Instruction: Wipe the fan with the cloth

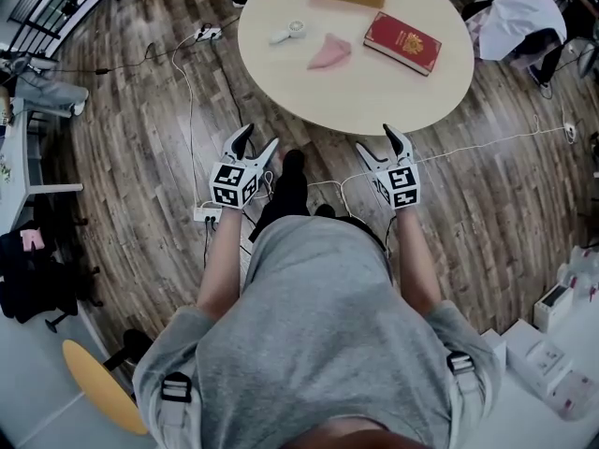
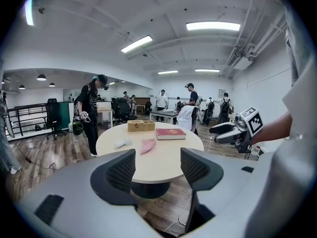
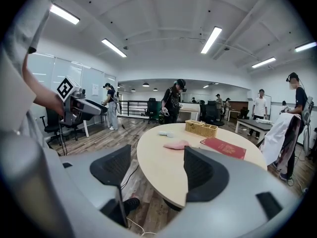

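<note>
Pink crumpled cloth (image 1: 329, 51) and small white handheld fan (image 1: 288, 33) lie untouched well beyond the released, empty left tongs (image 1: 257, 140) and right tongs (image 1: 374, 140); wiping unstarted.

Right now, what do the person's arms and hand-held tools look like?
The left tongs and right tongs are pale grey, each with two curved jaws, dark ribbed pads and a white cube of black square markers. The person wears a grey short-sleeved shirt with dark buckled shoulder straps.
</note>
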{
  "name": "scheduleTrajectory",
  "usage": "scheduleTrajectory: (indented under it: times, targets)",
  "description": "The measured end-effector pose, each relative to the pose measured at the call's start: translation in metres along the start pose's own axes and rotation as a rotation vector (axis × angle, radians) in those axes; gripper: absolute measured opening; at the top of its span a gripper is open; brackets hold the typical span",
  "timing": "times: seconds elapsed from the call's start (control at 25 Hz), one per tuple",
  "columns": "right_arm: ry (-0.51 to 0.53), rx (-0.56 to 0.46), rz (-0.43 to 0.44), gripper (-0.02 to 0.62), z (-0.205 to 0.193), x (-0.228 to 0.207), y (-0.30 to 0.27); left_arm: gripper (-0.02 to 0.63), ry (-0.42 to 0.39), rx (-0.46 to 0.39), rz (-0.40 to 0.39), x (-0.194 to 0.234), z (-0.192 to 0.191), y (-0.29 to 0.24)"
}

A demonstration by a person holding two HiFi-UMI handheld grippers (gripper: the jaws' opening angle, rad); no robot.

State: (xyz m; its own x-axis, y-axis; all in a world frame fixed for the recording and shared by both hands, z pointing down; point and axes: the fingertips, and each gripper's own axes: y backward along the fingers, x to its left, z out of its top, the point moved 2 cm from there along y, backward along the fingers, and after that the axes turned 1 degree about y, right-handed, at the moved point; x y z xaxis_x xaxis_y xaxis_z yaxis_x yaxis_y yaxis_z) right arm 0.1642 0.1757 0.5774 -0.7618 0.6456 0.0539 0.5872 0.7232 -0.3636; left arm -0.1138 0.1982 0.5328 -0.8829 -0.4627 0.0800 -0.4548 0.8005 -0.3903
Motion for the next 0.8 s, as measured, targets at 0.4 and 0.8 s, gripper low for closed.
scheduleTrajectory:
  times: [0.4, 0.8]
  targets:
    - [0.008, -0.012, 0.016, 0.342, 0.016, -0.007, -0.039, 0.287, 0.003, -0.004, 0.005, 0.025, 0.010, -0.026]
    - [-0.021, 0.025, -0.027, 0.339, 0.019, -0.031, -0.077, 0.287, -0.006, 0.031, -0.039, 0.062, 0.023, -0.072]
